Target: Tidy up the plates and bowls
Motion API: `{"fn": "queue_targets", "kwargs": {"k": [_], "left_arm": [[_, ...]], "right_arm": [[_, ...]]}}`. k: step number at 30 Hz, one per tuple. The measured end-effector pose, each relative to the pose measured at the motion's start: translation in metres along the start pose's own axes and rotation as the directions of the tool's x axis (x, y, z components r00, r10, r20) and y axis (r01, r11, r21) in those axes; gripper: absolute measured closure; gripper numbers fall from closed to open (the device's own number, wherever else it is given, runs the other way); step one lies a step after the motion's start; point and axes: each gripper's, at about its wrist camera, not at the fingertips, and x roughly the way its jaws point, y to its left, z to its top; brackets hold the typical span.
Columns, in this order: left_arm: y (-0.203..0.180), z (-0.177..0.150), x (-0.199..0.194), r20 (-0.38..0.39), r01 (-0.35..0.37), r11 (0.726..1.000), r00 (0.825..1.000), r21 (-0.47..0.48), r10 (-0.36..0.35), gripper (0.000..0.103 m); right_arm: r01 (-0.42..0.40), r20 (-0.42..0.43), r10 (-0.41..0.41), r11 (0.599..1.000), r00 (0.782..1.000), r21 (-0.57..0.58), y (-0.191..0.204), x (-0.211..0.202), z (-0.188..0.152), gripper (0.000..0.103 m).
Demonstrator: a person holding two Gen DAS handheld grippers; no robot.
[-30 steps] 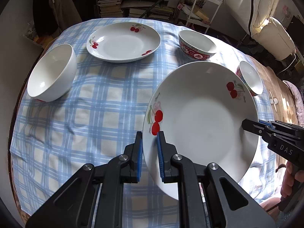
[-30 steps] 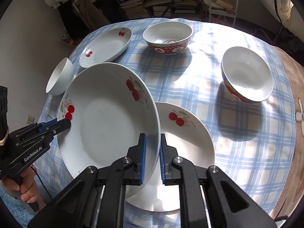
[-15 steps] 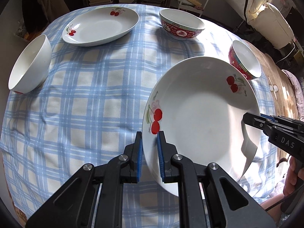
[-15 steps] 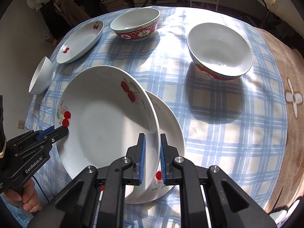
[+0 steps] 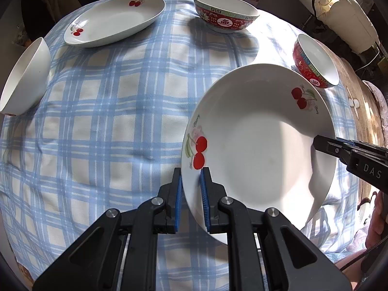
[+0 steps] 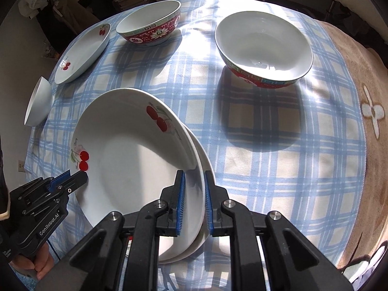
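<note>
Checked tablecloth (image 5: 101, 126) under tong-held plate (image 5: 262, 150)

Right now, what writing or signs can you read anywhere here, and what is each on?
"DAS": on the right gripper.
"GenRobot.AI": on the left gripper.
A white Chinese character: on the far red bowl.
Small script beside the cherries on the held plate: too small to read.
</note>
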Motion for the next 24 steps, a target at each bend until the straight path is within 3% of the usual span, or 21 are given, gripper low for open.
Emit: {"fn": "queue_targets", "kwargs": {"k": [19, 24], "left_arm": [[0.0, 0.004, 0.008, -0.023, -0.003, 0.999, 1.0, -0.034, 0.002, 0.088], [-0.003, 0.001, 0.007, -0.009, -0.005, 1.0, 1.0, -0.004, 0.005, 0.088]], "right_arm": [[0.0, 0.021, -0.001, 1.0, 1.0, 0.02, -0.003, -0.004, 0.001, 0.087], [0.01, 0.048, -0.013, 0.998, 0.999, 0.059, -0.011, -0.01, 0.001, 0.087]]}}
